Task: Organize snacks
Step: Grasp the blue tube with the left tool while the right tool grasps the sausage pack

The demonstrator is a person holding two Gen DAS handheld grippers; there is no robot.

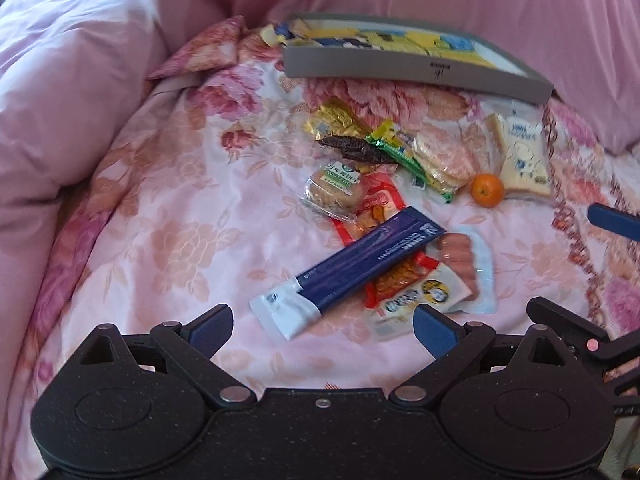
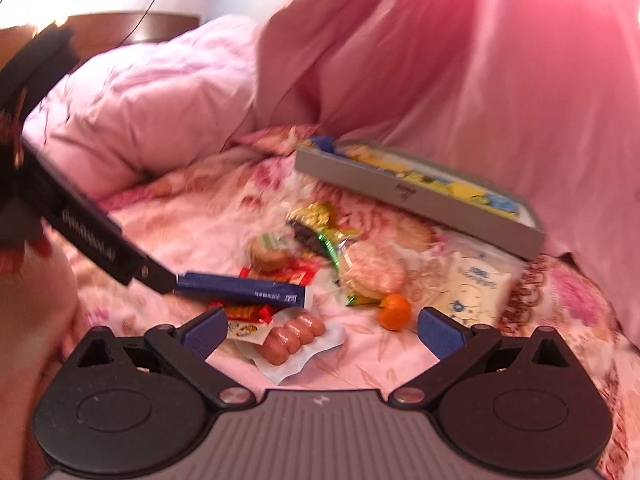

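Note:
Snacks lie scattered on a floral bedspread. A long blue and white packet [image 1: 348,268] lies across red packets [image 1: 380,208], beside a sausage pack [image 1: 460,260]. Further off are a wrapped biscuit [image 1: 334,192], green and gold wrappers [image 1: 396,148], a rice cracker pack [image 1: 444,160], an orange [image 1: 487,189] and a white bread packet [image 1: 520,156]. A shallow grey box [image 1: 416,66] with yellow and blue packets stands at the back. My left gripper [image 1: 322,330] is open just before the blue packet. My right gripper [image 2: 320,332] is open above the sausage pack [image 2: 294,336], near the orange [image 2: 395,311].
A bunched pink duvet [image 1: 72,92] rises at the left and back. In the right wrist view the left gripper's body [image 2: 80,224] crosses the left side, its tip by the blue packet [image 2: 244,288]. The right gripper's blue finger [image 1: 612,220] shows at the left view's right edge.

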